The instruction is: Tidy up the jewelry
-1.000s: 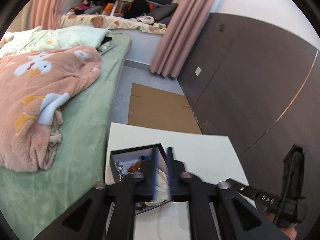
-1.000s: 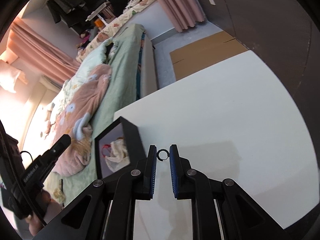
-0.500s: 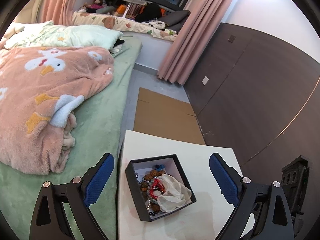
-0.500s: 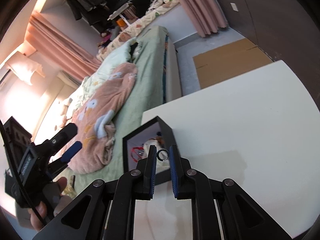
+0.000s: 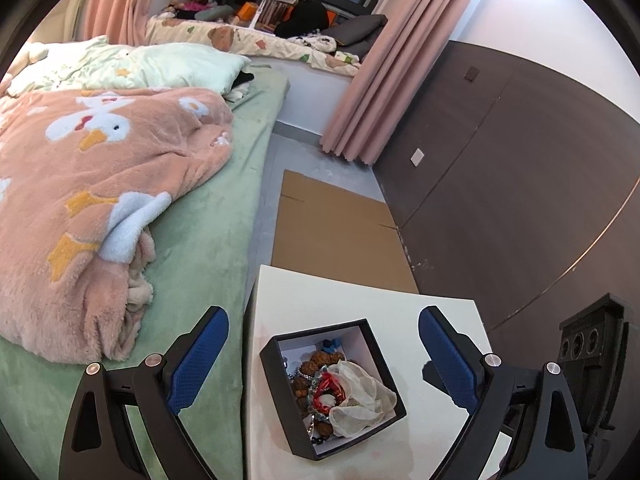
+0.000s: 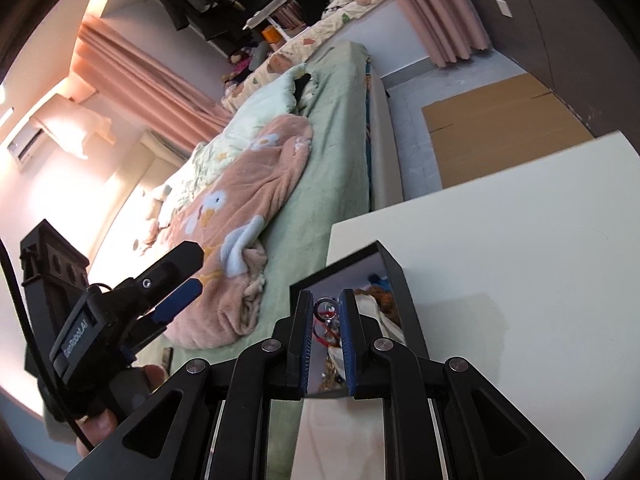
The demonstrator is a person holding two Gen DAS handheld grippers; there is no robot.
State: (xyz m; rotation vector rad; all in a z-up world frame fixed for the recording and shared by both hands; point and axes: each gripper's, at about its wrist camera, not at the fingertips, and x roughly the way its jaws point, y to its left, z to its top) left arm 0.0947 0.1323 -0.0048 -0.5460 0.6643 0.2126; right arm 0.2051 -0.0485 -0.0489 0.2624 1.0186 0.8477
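Holding a small ring [image 6: 325, 305], the right gripper [image 6: 325, 312] is pinched narrow on it, directly above the open black box [image 5: 384, 364] on the white table [image 5: 400, 304]. Left gripper [image 5: 320, 354] hangs wide, empty, straddling box w/o touching. Recommend lowering inside the walls before release, clear of the white cloth [image 5: 360, 396], so ring won't bounce out.

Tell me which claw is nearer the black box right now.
Right. The right claw is directly over the black box, pinching a small ring. The left claw is open, held back above it, toward the bed side.
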